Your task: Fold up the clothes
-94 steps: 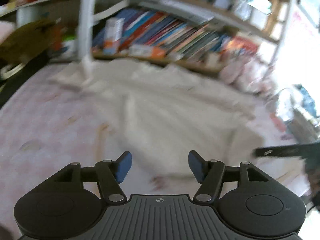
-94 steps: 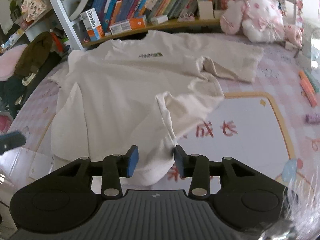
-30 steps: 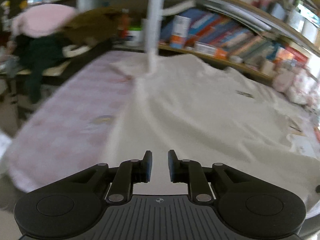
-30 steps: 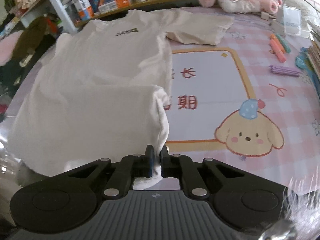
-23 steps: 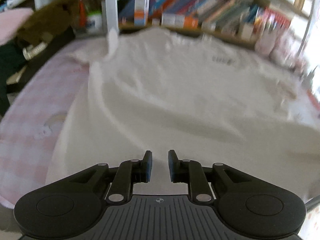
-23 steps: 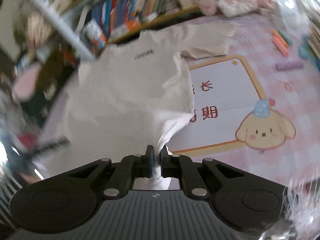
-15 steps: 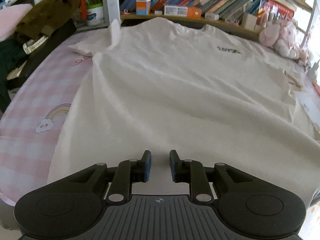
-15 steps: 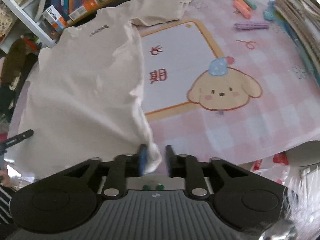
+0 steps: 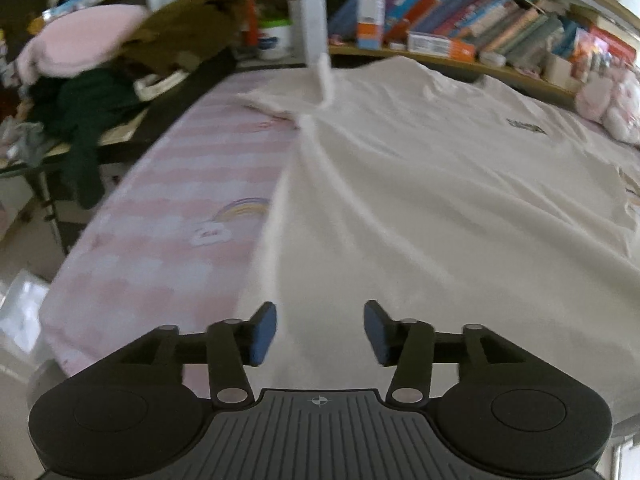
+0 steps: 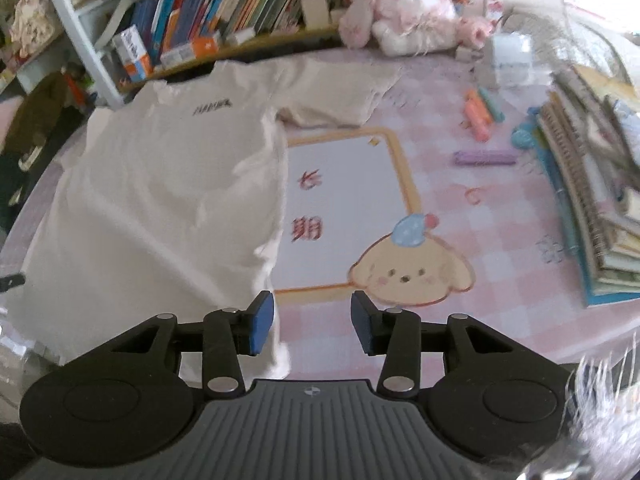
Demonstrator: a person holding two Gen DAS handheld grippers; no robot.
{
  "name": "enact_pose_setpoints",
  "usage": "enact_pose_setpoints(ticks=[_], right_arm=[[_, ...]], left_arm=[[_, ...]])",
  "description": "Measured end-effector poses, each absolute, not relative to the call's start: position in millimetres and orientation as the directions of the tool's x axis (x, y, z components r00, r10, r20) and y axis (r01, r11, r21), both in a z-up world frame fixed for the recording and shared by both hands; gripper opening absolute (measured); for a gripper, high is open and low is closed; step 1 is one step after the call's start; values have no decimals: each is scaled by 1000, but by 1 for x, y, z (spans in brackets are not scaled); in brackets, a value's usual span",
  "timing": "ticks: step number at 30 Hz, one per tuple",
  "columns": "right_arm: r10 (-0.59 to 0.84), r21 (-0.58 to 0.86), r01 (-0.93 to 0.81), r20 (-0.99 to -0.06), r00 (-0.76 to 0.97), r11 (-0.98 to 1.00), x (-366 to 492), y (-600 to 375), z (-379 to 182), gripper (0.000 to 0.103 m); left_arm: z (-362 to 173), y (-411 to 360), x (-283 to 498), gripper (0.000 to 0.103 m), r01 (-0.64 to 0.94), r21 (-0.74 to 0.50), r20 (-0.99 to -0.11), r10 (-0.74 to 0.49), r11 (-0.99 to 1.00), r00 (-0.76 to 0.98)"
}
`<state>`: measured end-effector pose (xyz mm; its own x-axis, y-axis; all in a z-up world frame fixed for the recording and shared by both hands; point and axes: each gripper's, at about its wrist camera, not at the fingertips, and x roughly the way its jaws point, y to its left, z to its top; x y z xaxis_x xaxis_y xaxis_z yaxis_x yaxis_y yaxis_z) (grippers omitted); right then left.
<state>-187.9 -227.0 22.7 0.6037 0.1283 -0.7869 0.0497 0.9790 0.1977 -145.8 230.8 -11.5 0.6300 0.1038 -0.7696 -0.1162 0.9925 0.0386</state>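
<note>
A cream T-shirt (image 9: 420,200) lies spread flat, front up, on the pink checked table, collar toward the bookshelf. It also shows in the right wrist view (image 10: 160,184), with its small dark chest logo (image 10: 214,107). My left gripper (image 9: 320,330) is open and empty above the shirt's bottom left hem. My right gripper (image 10: 313,322) is open and empty just right of the shirt's bottom right corner, over the table mat.
A puppy-print mat (image 10: 360,216) lies right of the shirt. Markers (image 10: 480,116), a stack of notebooks (image 10: 592,200) and a pink plush toy (image 10: 404,12) sit at the right. A bookshelf (image 9: 460,28) runs along the back. Dark clothes (image 9: 80,92) pile left of the table.
Both grippers have opened and let go of the shirt's bottom hem. The shirt now lies flat and spread. Both grippers have drawn back a little toward the front edge.
</note>
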Motion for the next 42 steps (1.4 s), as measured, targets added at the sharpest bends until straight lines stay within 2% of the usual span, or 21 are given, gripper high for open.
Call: enact_pose_setpoints(ticks=[5, 10, 13, 14, 15, 17, 19, 21, 24, 27, 32, 35, 37, 39, 42], right_arm=[[168, 228, 26, -784, 597, 973, -166, -221, 14, 41], [201, 220, -31, -819, 537, 975, -148, -193, -5, 39], [213, 229, -30, -840, 499, 973, -147, -187, -14, 38], [217, 233, -28, -847, 486, 972, -147, -185, -17, 38], [221, 237, -27, -853, 473, 971, -147, -184, -20, 37], [251, 266, -32, -855, 454, 963, -151, -181, -23, 37], [291, 305, -37, -852, 435, 951, -156, -179, -25, 37], [300, 312, -45, -854, 426, 949, -161, -177, -25, 38], [301, 314, -41, -853, 426, 949, -164, -178, -25, 39], [301, 316, -36, -853, 427, 948, -166, -179, -24, 39], [315, 323, -57, -847, 428, 945, -169, -175, -23, 39], [304, 290, -98, -862, 405, 952, -171, -165, -27, 32], [292, 259, -136, -869, 400, 956, -174, -158, -30, 13], [290, 244, -164, -874, 390, 956, -176, -153, -29, 6], [418, 436, -50, -816, 398, 899, -178, -175, -19, 6]], left_arm=[[-21, 235, -157, 50, -134, 38, -782, 113, 990, 613], [-33, 242, -157, 50, -213, 94, -794, 203, 972, 574], [-35, 253, -160, 50, -246, 60, -790, 197, 967, 581], [-35, 257, -160, 44, -244, 35, -789, 177, 969, 589], [-35, 260, -160, 28, -237, 13, -789, 155, 971, 594], [-34, 264, -158, 2, -218, -23, -794, 114, 976, 597], [-31, 269, -158, 2, -227, -35, -799, 109, 973, 591], [-20, 272, -165, 2, -263, 2, -772, 169, 965, 613], [-16, 276, -160, 3, -268, 31, -783, 190, 963, 592], [-16, 276, -151, 15, -248, 73, -810, 202, 966, 551], [-12, 254, -156, 19, -217, 114, -775, 223, 970, 591], [-5, 242, -153, 23, -195, 57, -736, 174, 979, 654], [-4, 232, -147, 25, -162, 43, -724, 142, 986, 675], [-5, 219, -139, 25, -108, 47, -724, 109, 993, 681], [-9, 204, -131, 25, -45, 79, -737, 89, 996, 670]])
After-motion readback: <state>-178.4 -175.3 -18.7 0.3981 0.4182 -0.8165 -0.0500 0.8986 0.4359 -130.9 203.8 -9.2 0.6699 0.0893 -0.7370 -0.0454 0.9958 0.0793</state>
